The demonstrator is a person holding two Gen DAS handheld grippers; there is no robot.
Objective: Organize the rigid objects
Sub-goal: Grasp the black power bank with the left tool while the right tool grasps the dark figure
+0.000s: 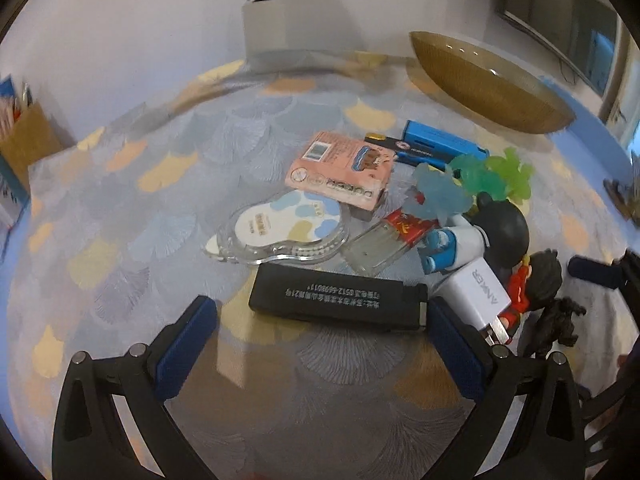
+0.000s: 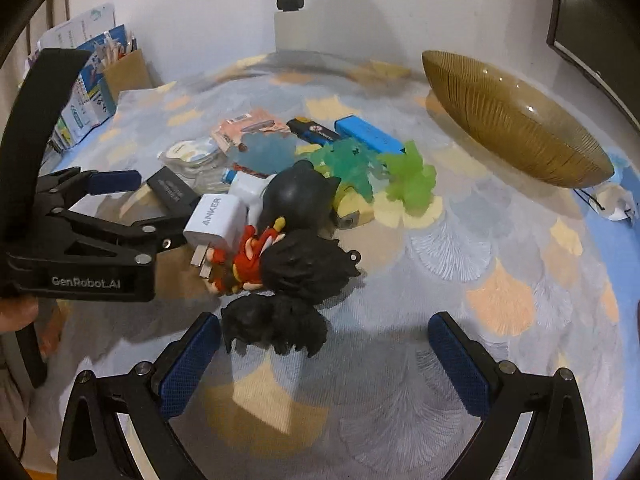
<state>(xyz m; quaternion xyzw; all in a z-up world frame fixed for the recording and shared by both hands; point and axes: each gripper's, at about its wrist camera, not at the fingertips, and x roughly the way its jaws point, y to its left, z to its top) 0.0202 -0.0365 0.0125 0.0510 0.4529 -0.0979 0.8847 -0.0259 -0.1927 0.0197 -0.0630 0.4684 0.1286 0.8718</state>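
A heap of small rigid things lies mid-table on the patterned cloth (image 1: 120, 216): a black stick with white lettering (image 1: 338, 304) at its near edge, a white Anker charger (image 1: 478, 292) just right of it, then a red-clothed figurine (image 2: 248, 256) lying on its side and a dark shaggy figure (image 2: 276, 326) nearest the right gripper. Behind them sit a black round-headed toy (image 2: 298, 196), clear cases, a pink card (image 1: 340, 170), a blue box (image 1: 440, 140) and translucent blue and green shapes (image 2: 412, 180). An amber oval bowl (image 2: 516, 128) stands far right, well apart from the heap. The left gripper (image 1: 320, 320) has its fingers spread wide, flanking the black stick without touching it. The right gripper (image 2: 324, 336) is likewise spread, the shaggy figure against its left pad. Only the right wrist view shows the left gripper from the side, a hand (image 2: 16, 314) cut off at the frame edge. The clear cases' contents are hard to make out.
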